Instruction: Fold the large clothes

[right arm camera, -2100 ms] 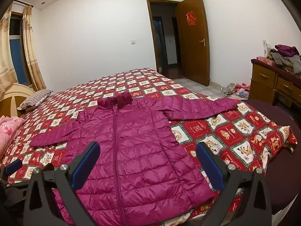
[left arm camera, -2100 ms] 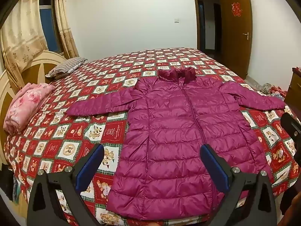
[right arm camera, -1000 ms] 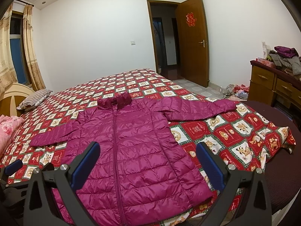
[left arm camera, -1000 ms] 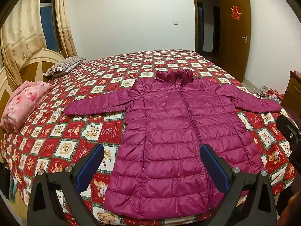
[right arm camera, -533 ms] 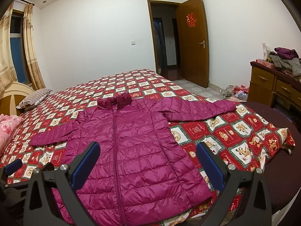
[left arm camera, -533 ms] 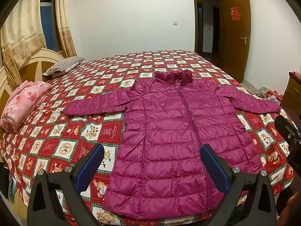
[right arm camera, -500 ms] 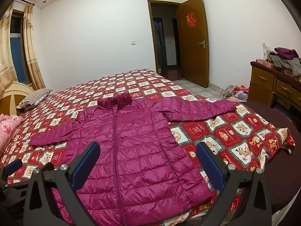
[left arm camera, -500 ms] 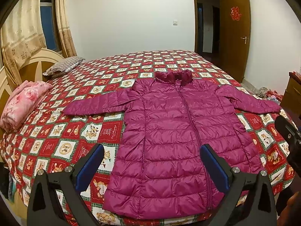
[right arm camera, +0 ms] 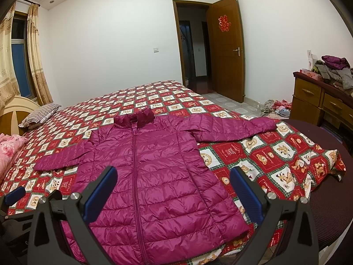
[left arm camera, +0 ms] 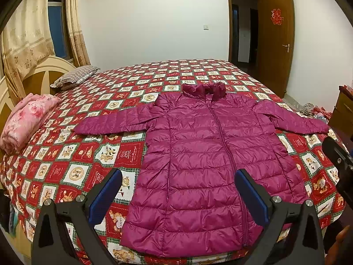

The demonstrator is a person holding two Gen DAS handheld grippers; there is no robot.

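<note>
Down jacket (left arm camera: 209, 161), magenta, quilted: lies flat, zipped, front up on the patterned bedspread (left arm camera: 72, 161); collar toward 12 o'clock, hem at the near bed edge toward 6 o'clock, sleeves spread toward 9 and 3 o'clock.

Left gripper (left arm camera: 177, 195): jaws spread wide, holding nothing, raised above the hem.

Right gripper (right arm camera: 173, 193): jaws likewise wide apart, empty, over the jacket's lower half.

Open bedspread: broad at 12 o'clock beyond the collar and under the sleeves.

Folded pink blanket (left arm camera: 24, 121) and striped pillow (left arm camera: 74, 78): at the 9–10 o'clock edge, well apart from the jacket.
</note>
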